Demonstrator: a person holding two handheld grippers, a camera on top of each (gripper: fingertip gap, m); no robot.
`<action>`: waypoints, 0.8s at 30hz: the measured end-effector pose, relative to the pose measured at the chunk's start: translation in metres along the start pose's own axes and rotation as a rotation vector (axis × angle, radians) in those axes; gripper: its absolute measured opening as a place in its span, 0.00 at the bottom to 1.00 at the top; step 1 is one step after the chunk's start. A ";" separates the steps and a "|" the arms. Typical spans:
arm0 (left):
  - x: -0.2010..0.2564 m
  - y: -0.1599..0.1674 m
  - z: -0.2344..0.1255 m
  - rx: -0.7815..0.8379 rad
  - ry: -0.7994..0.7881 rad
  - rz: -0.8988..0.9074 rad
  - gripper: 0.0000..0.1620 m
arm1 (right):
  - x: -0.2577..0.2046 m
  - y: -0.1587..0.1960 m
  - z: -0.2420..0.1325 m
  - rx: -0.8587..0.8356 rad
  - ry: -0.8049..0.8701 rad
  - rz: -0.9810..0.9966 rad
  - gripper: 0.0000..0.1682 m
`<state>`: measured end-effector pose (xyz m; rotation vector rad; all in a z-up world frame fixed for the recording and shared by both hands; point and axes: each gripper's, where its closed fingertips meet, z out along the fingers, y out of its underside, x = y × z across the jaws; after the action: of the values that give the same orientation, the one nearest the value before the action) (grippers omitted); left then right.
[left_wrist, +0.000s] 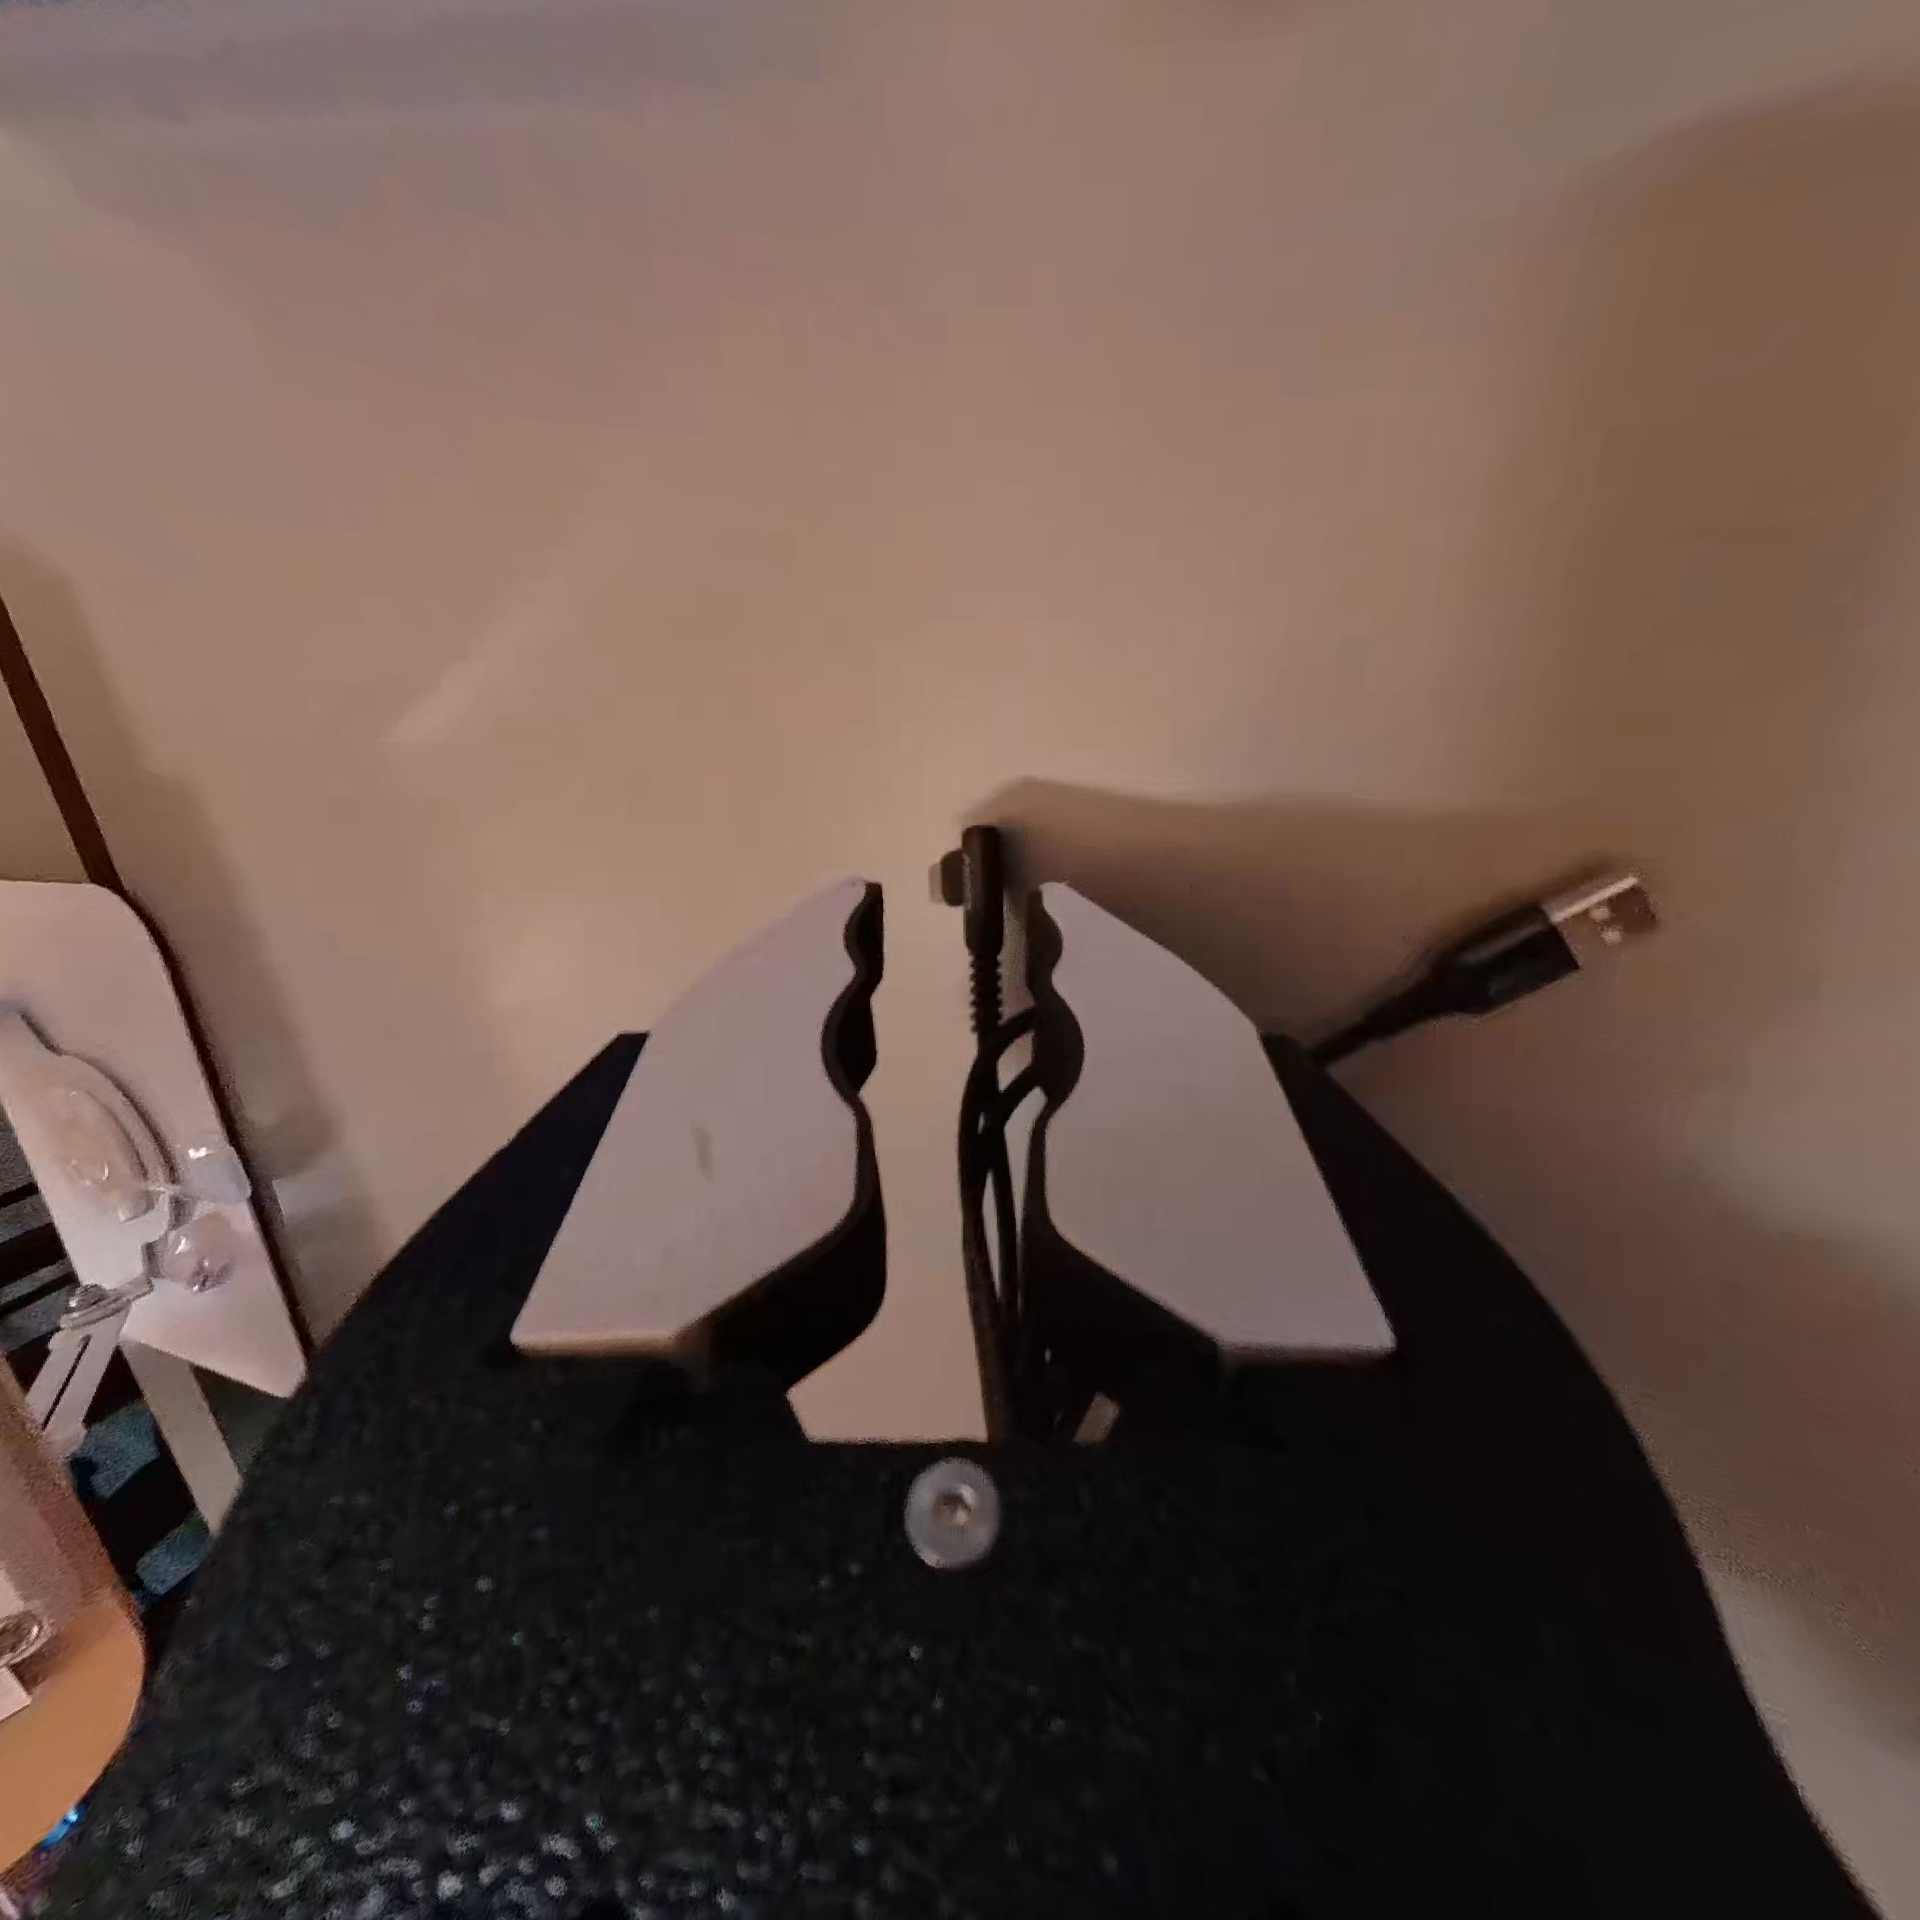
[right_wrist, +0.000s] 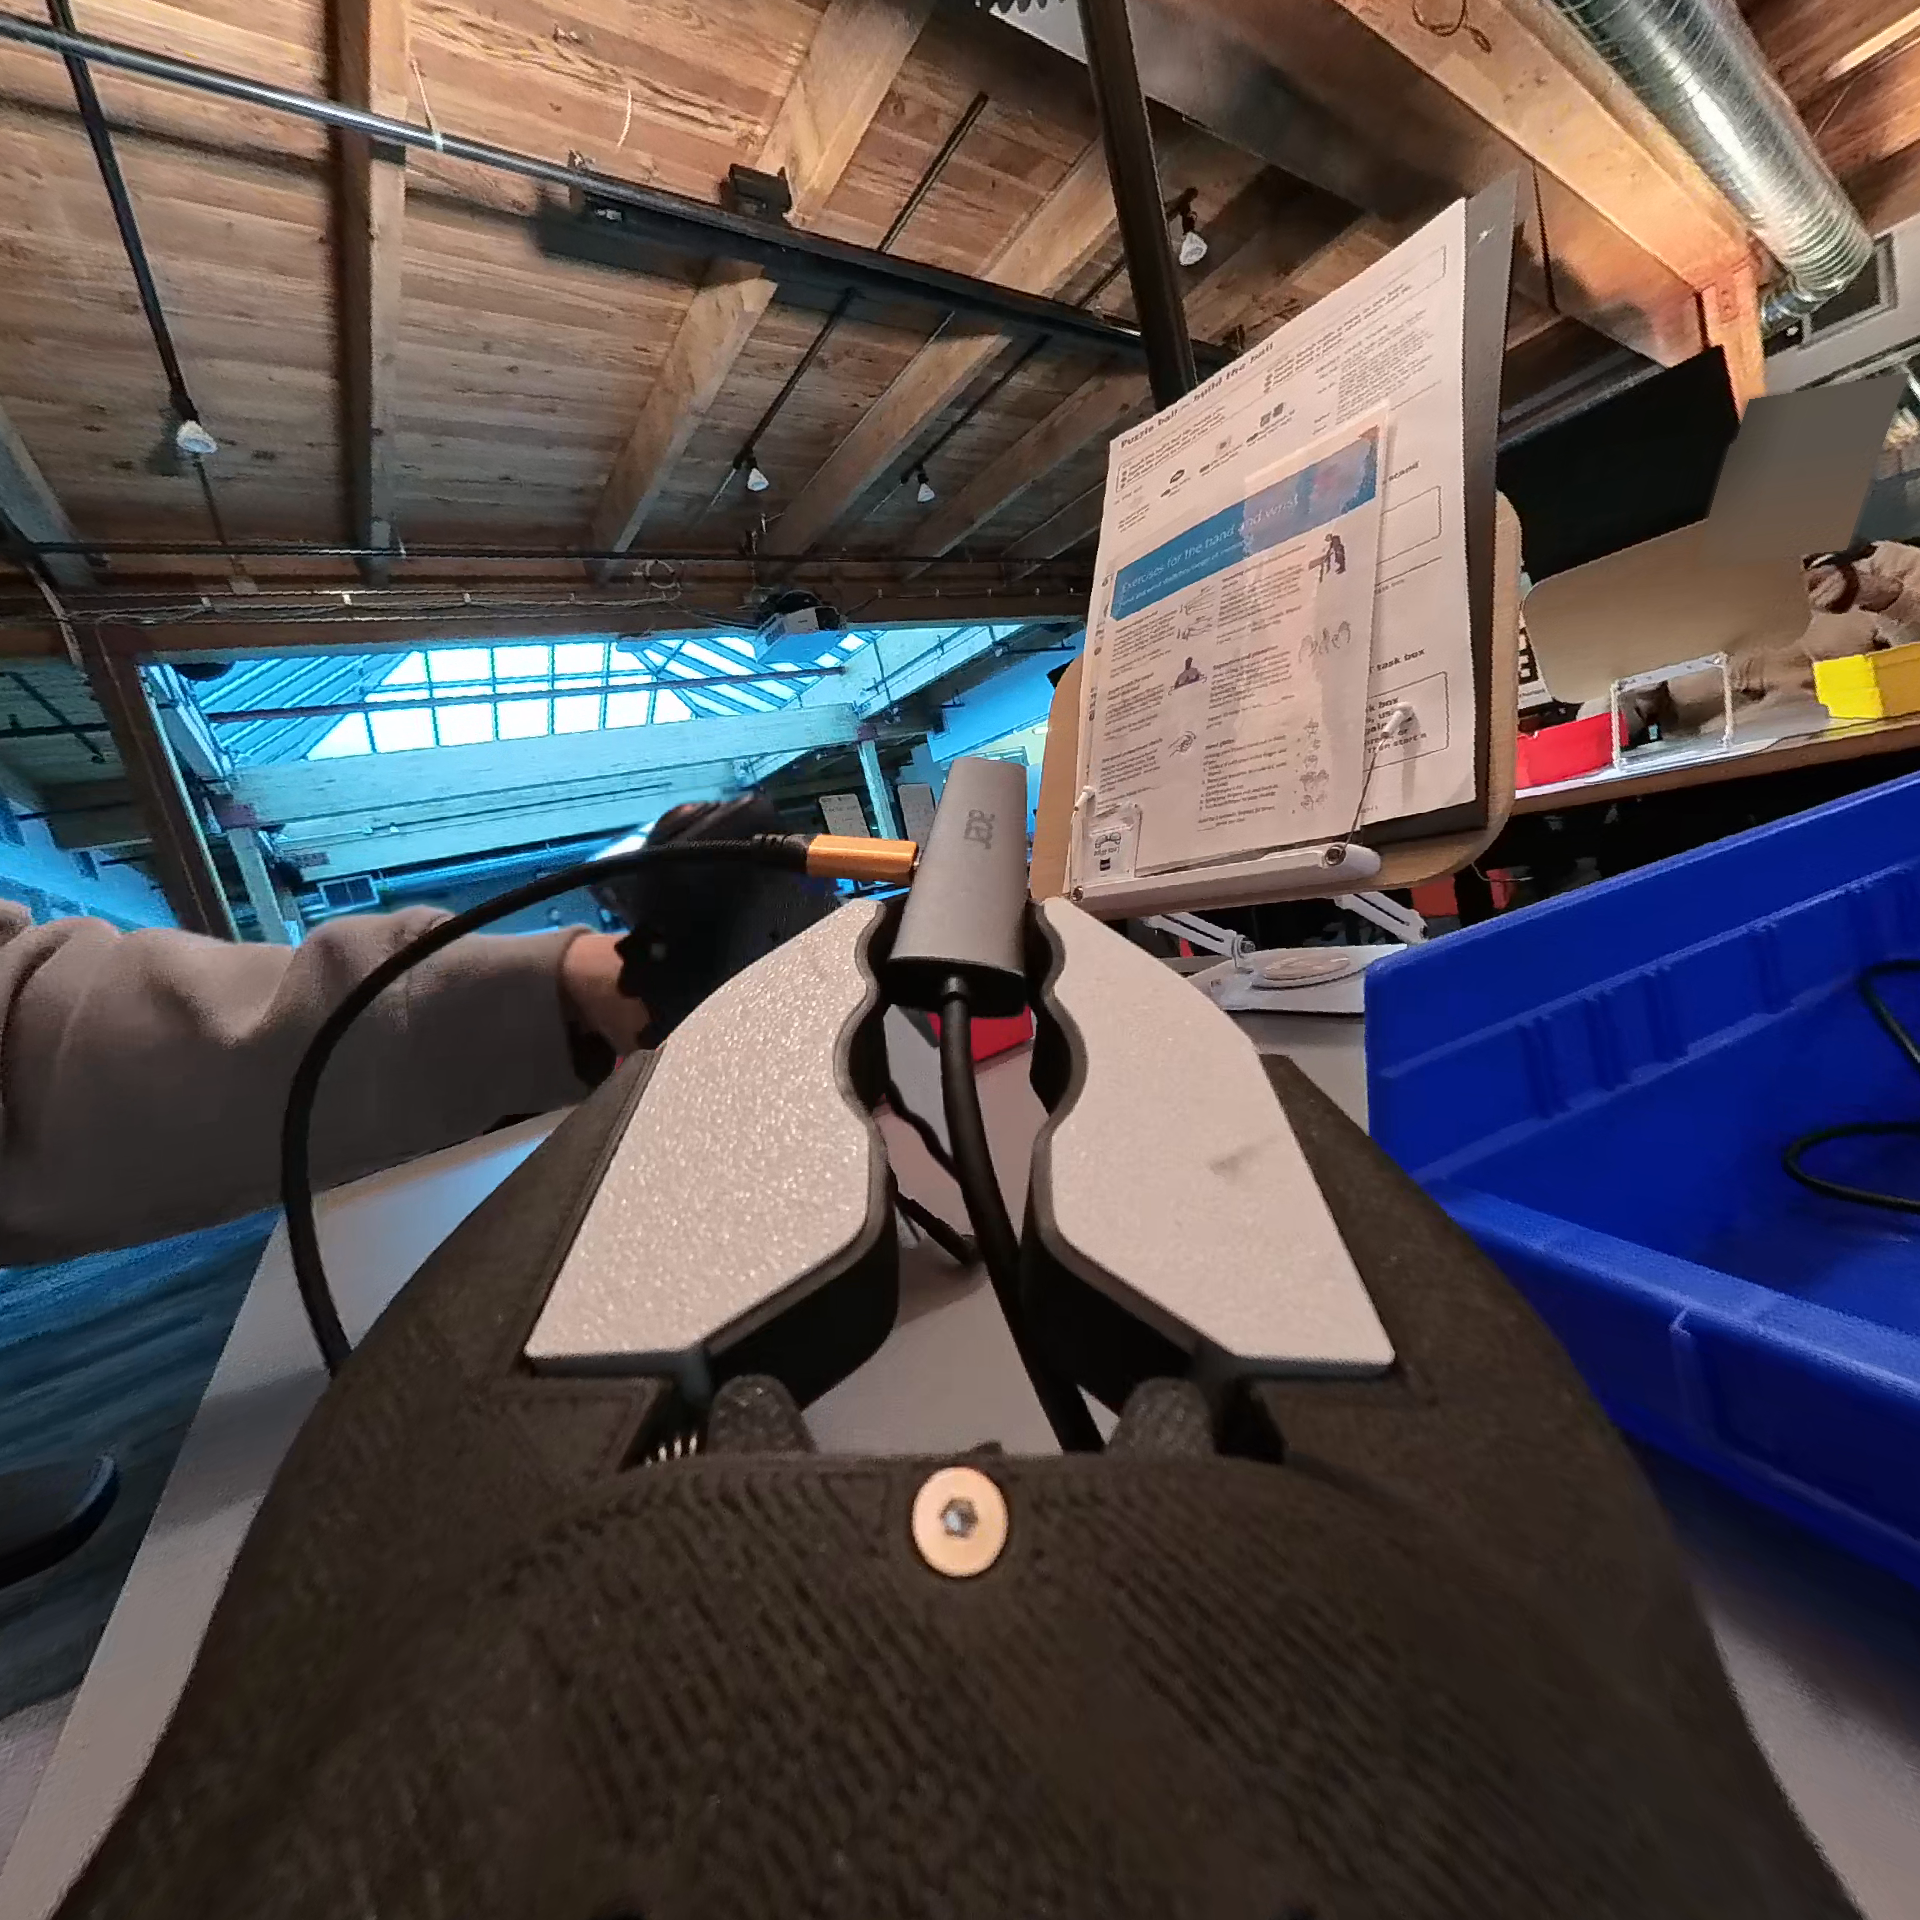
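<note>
In the left wrist view my left gripper (left_wrist: 956, 899) points down at a beige surface (left_wrist: 935, 468), jaws slightly apart. A black cable with an angled connector (left_wrist: 979, 914) sits in the gap against the right finger, and the left finger is clear of it. Its USB plug (left_wrist: 1600, 920) lies to the right. In the right wrist view my right gripper (right_wrist: 964, 920) is shut on a grey USB hub (right_wrist: 961, 842), held upright. A cable with an orange plug (right_wrist: 857, 857) is plugged into the hub's left side. The hub's own black lead (right_wrist: 977, 1143) runs down between the fingers.
A blue bin (right_wrist: 1662, 1143) with dark cables in it stands close on the right. A document stand with printed sheets (right_wrist: 1278, 623) is behind the hub. A person's sleeve (right_wrist: 260, 1039) and gloved hand (right_wrist: 707, 904) are to the left. A white bracket (left_wrist: 125, 1091) is at the left. The grippers' ends are close to 20 centimetres from one another. My left gripper is the nearer one to the white bracket (left_wrist: 125, 1091): about 35 centimetres, against 50 centimetres.
</note>
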<state>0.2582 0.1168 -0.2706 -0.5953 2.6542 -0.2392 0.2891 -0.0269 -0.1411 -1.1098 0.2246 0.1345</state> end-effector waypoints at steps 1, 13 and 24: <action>0.003 0.000 0.003 0.002 -0.010 0.011 0.15 | 0.000 0.000 0.000 -0.001 0.000 -0.003 0.14; 0.004 0.004 0.013 -0.011 -0.413 0.284 0.04 | -0.002 0.002 0.002 -0.015 0.006 -0.029 0.14; 0.018 -0.028 -0.039 0.209 -0.528 0.401 0.04 | 0.002 0.002 -0.002 -0.060 0.009 -0.053 0.14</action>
<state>0.2368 0.0871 -0.2350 -0.0366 2.1385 -0.2018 0.2901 -0.0274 -0.1441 -1.1756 0.1999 0.0898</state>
